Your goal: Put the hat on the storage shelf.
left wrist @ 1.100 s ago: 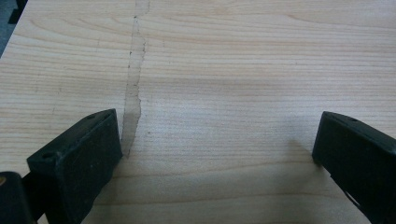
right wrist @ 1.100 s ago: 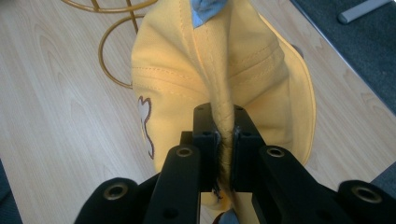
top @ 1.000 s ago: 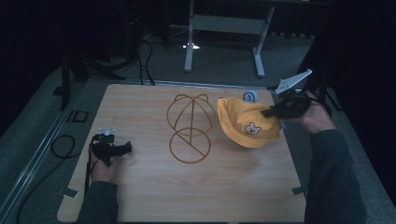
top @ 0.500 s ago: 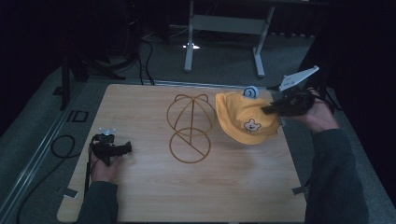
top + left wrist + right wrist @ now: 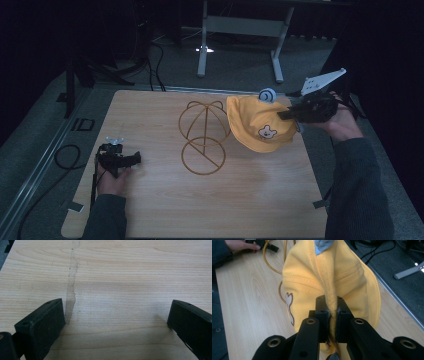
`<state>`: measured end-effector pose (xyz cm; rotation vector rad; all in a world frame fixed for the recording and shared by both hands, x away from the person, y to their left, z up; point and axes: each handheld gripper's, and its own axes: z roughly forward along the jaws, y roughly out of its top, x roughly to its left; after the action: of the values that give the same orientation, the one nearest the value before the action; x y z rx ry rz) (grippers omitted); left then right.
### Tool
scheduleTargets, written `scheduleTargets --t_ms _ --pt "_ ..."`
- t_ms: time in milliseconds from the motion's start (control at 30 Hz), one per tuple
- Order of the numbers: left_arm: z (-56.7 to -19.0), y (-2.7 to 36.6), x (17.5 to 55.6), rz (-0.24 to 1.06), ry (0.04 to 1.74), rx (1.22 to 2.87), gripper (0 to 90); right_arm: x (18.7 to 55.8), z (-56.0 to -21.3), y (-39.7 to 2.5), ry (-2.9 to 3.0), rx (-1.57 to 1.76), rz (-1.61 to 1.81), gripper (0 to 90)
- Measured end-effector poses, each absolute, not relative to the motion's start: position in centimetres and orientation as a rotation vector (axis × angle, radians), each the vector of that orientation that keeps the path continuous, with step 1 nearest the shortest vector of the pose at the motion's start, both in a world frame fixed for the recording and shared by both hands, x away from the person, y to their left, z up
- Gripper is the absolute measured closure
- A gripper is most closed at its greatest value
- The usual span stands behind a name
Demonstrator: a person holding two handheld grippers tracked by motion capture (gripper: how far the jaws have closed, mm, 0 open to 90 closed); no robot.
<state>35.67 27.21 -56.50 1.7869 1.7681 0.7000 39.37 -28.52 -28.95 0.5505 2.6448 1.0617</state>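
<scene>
A yellow cap (image 5: 257, 125) with a small bear patch hangs lifted above the table's right side, just right of a gold wire hat stand (image 5: 202, 137). My right gripper (image 5: 285, 114) is shut on a fold of the cap's fabric. In the right gripper view the pinched yellow cap (image 5: 329, 282) bunches between the black jaws of my right gripper (image 5: 332, 315). My left gripper (image 5: 135, 159) rests low at the table's left front, held by a hand. In the left gripper view its jaws stand wide apart over bare wood, my left gripper (image 5: 115, 315) open and holding nothing.
The wooden table (image 5: 150, 210) has room in front of the stand. A blue-and-white bit (image 5: 267, 94) shows at the cap's far edge. A metal desk frame (image 5: 240, 25) and cables (image 5: 65, 155) lie on the floor beyond and beside the table.
The right gripper has carried the cap slightly left toward the wire stand and a little higher. The left gripper has stayed put.
</scene>
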Motion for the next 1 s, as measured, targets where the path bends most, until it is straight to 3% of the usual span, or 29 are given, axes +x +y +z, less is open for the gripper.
scheduleTargets --t_ms 1000 --pt "-56.5 27.2 35.7 0.699 1.768 1.790 1.3 39.5 -27.6 -25.4 2.630 0.444 1.150 84.0"
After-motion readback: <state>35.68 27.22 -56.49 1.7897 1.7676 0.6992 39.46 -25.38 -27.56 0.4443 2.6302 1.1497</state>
